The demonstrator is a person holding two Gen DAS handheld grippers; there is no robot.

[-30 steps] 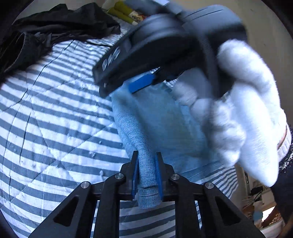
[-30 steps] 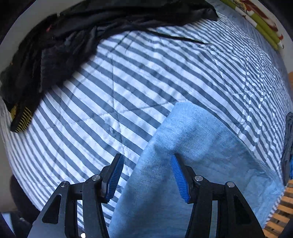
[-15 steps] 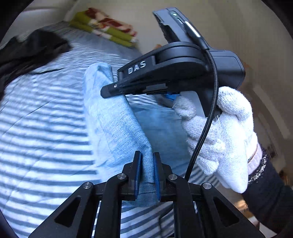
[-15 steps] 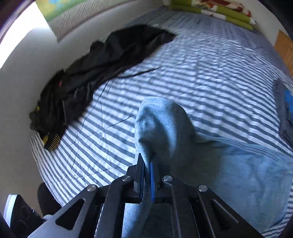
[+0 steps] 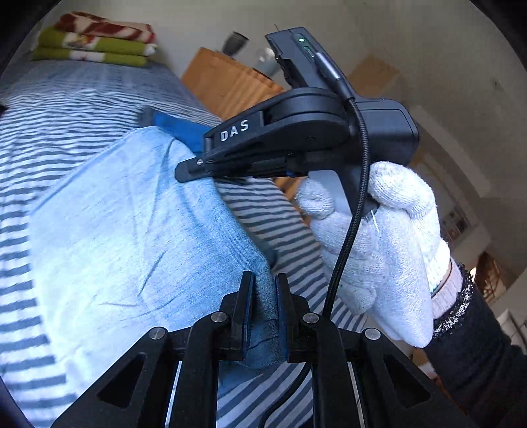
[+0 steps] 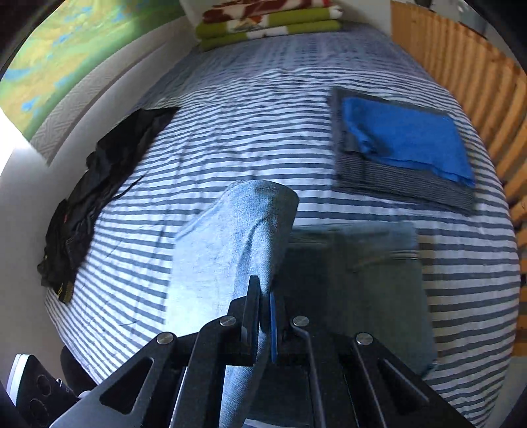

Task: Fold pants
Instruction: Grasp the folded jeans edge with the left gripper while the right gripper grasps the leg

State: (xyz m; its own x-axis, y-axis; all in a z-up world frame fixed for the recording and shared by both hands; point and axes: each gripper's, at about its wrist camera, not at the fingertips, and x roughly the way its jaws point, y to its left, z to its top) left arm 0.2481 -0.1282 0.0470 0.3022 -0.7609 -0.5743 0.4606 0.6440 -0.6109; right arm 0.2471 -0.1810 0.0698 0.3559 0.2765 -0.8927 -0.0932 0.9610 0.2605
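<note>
Black clothes [image 6: 95,194] lie far left on the striped bed [image 6: 250,108]. The left gripper [image 5: 263,296] is clamped on the pale pants [image 5: 125,237], the right gripper [image 6: 264,298] pinching the same edge, both lifting it mid-fold. Next, probably carry it across to the shadowed half near right, short of the blue stack [image 6: 405,141].

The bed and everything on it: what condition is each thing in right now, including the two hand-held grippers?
Jeans: one end lifted off the bed, pinched by both grippers, the rest lying flat.
Left hand-held gripper: shut on the jeans.
Right hand-held gripper: shut on the jeans.
Blue cloth: folded, on a folded grey garment.
Black clothing: unfolded, crumpled by the wall.
Blankets: folded, stacked at the far end.
Striped bedcover: spread out.
</note>
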